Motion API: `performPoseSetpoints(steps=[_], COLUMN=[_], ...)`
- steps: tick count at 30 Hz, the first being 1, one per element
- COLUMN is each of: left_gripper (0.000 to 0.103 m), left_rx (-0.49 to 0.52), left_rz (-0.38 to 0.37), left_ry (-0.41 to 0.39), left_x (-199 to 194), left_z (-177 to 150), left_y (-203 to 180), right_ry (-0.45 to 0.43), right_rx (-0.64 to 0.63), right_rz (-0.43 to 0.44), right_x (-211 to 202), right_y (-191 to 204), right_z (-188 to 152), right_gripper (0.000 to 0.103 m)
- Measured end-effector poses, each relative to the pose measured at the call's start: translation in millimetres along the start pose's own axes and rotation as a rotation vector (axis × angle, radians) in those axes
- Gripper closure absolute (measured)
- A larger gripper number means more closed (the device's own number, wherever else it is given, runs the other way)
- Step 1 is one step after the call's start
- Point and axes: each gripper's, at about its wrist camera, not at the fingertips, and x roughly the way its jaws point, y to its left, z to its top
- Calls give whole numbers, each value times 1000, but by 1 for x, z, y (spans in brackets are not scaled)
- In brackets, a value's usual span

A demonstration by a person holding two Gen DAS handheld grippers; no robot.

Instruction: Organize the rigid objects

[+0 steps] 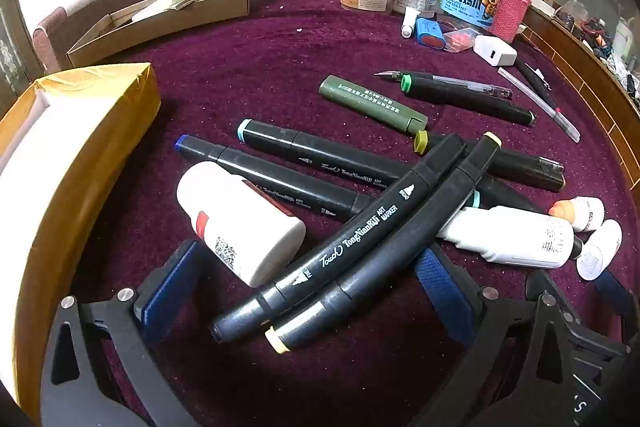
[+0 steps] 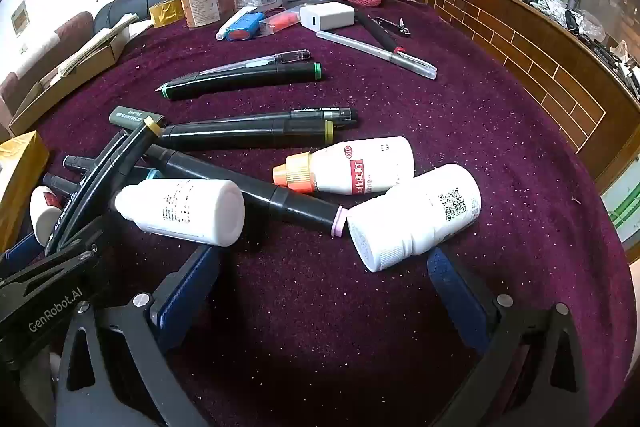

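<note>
Well, both grippers hung over the purple cloth [image 1: 280, 59] with their jaws spread as wide as they go, and neither one gripped a thing. The left gripper [image 1: 304, 287] had its blue pads [image 1: 168, 283] standing either side of two crossed black markers [image 1: 360, 247]; the marker ends lay in the gap, yet I couldn't tell if a pad brushed them. A small white bottle [image 1: 240, 223] lay on its side just beside the left pad, resting against those markers. More black markers [image 1: 304, 155] fanned out beyond them, and a green tube [image 1: 372, 105] lay farther off still. To the left of the markers sat a box taped in gold [image 1: 92, 131].

Over to the right gripper [image 2: 324, 291]: jaws apart as well, with bare cloth between its blue pads [image 2: 456, 291]. A white bottle with a square code [image 2: 416, 215] lay just beside its right pad, whether touching it I couldn't say. Another white bottle [image 2: 184, 207] lay close by its left pad, and an orange-capped bottle [image 2: 348, 167] rested beyond them. A black marker with a pink end [image 2: 256, 187] ran between the two white bottles. The left gripper's black frame [image 2: 44, 291] showed at the left edge of this view.
</note>
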Motion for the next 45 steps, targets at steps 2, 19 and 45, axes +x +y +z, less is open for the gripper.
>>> performPoseSetpoints(steps=[2, 19, 45], left_gripper=[0, 0, 0], left_rx=[-1, -1, 58], left_rz=[-1, -1, -62], left_ry=[1, 2, 7], left_x=[0, 0, -8], left_z=[0, 0, -8], left_y=[0, 0, 7], right_ry=[0, 0, 77], right_rx=[0, -1, -41], right_rz=[0, -2, 31], right_x=[0, 0, 2], right_y=[0, 0, -6], right_z=[0, 0, 2], right_gripper=[1, 1, 1])
